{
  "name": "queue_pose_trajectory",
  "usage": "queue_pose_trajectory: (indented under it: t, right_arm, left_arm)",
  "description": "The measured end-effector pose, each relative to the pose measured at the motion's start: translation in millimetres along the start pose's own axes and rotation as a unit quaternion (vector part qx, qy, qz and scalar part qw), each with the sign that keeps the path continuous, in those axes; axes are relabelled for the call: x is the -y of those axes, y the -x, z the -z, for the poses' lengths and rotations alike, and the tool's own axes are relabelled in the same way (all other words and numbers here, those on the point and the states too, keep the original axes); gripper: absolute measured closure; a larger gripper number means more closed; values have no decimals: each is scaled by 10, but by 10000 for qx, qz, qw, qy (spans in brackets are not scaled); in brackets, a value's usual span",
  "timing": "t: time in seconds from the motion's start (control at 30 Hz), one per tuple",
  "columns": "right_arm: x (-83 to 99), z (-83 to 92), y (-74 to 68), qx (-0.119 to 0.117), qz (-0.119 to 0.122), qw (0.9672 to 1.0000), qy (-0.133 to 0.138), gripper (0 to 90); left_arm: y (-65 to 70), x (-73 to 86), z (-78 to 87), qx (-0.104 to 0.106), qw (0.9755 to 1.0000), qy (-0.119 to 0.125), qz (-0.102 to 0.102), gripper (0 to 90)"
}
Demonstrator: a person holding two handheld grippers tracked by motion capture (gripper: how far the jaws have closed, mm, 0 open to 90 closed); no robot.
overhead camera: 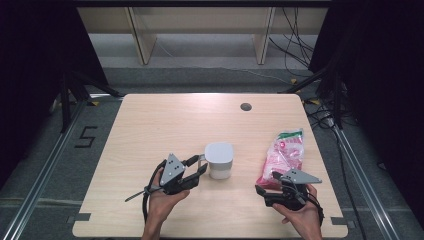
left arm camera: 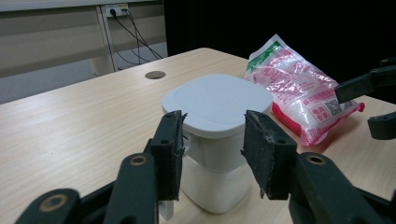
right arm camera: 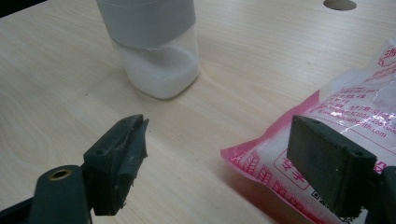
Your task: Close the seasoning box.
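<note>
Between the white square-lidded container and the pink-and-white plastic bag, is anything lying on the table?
No. In the high view, only bare light wooden tabletop separates the white square-lidded container from the pink-and-white plastic bag; the right gripper view shows that stretch bare as well.

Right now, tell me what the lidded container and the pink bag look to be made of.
Container: likely clear, smooth plastic, since white granules show through its wall; its lid looks like matte white plastic. Bag: thin glossy plastic film, judging by its crinkles, shine and printed pink surface.
</note>
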State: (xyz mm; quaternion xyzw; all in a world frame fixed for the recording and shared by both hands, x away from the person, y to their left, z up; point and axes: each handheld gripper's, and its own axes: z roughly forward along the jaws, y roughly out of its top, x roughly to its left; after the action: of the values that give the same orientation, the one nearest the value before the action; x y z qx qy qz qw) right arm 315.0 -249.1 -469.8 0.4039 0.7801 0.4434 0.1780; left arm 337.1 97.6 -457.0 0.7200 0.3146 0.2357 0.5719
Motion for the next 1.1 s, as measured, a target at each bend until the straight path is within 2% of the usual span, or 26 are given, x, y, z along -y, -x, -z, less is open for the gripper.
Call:
queue_pose_trajectory:
  t: [0.03, 0.1, 0.13, 0.2, 0.23, 0.27, 0.33, 0.4, 0.43, 0.5, 0.57, 0.6, 0.67, 0.7, 0.73, 0.8, 0.87, 0.9, 0.93, 0.97, 1.0, 1.03, 1.07, 1.1]
  right_arm:
    - [0, 0, -3, -1, -3, 10000, -2, 207]
    - [-1, 1, -10, -26, -8, 10000, 4, 207]
    - [-5, 3, -13, -31, -19, 10000, 5, 207]
    - [-8, 1, -13, -27, -11, 10000, 14, 207]
    - [-5, 1, -15, -25, -18, 10000, 3, 207]
    - [1, 5, -39, -32, -149, 9999, -29, 207]
    - [3, -9, -38, -38, -126, 9999, 28, 207]
    - [-1, -12, -20, -44, -3, 10000, 31, 207]
    - [-2, -5, -54, -48, -164, 9999, -16, 207]
    - [-8, -11, -23, 2, 88, 10000, 30, 207]
    - [-7, -19, -23, -69, 78, 9999, 34, 207]
    - [-7, -19, -21, -65, 90, 9999, 42, 207]
    - [-7, -16, -23, -29, 104, 9999, 36, 207]
    - [-3, -13, -49, -46, -72, 10000, 18, 207]
    - [-6, -17, -36, -51, 31, 10000, 33, 206]
    - [-7, -22, -41, -82, 18, 10000, 28, 207]
    - [-11, -11, -37, -3, 92, 10000, 5, 206]
    - [-10, -15, -45, -66, 44, 10000, -16, 206]
    - [-11, -14, -47, -70, 42, 10000, -22, 206]
    - [-10, -9, -52, -25, 15, 10000, -32, 207]
    - [-10, -9, -52, -25, 15, 10000, -32, 207]
    - [-9, -8, -56, -32, 14, 10000, -40, 206]
    - [-8, -5, -70, -40, -80, 9999, -67, 206]
    - [-7, -5, -66, -23, -46, 10000, -69, 206]
  left_arm:
    - [-6, 19, -4, 40, 9999, -61, -106, 543]
    - [22, 53, -12, 19, 9999, -113, 39, 532]
    - [13, 61, -7, 19, 9998, -159, -78, 524]
    - [43, 94, -13, 42, 9999, -115, 110, 499]
    - [48, 103, -2, 4, 9998, -164, 84, 483]
    - [53, 113, 2, 22, 9999, -163, 46, 480]
    - [83, 138, 11, 9, 9998, -150, 142, 474]
    - [102, 158, 13, 47, 9998, -173, 99, 458]
    - [116, 175, 8, 69, 9997, -171, 164, 450]
    - [126, 191, 18, 42, 9997, -216, 49, 435]
    - [146, 213, 31, 44, 9997, -225, 69, 428]
    - [142, 222, 36, 52, 9997, -221, -10, 422]
    - [151, 244, 48, 34, 9996, -269, -32, 409]
    - [174, 259, 51, 17, 9995, -288, 108, 402]
    - [180, 275, 44, 56, 9996, -236, 156, 398]
    - [189, 286, 56, 40, 9995, -301, 116, 388]
    - [203, 301, 60, 40, 9994, -324, 108, 373]
    - [207, 309, 60, 56, 9994, -340, 77, 367]
    - [221, 325, 51, 100, 9994, -307, 151, 363]
    - [230, 332, 57, 62, 9993, -365, 109, 356]
    - [245, 351, 46, 91, 9992, -344, 168, 356]
    - [250, 362, 48, 88, 9991, -417, 90, 351]
    - [269, 382, 38, 118, 9990, -399, 175, 349]
    - [250, 387, 36, 157, 9989, -433, -44, 346]
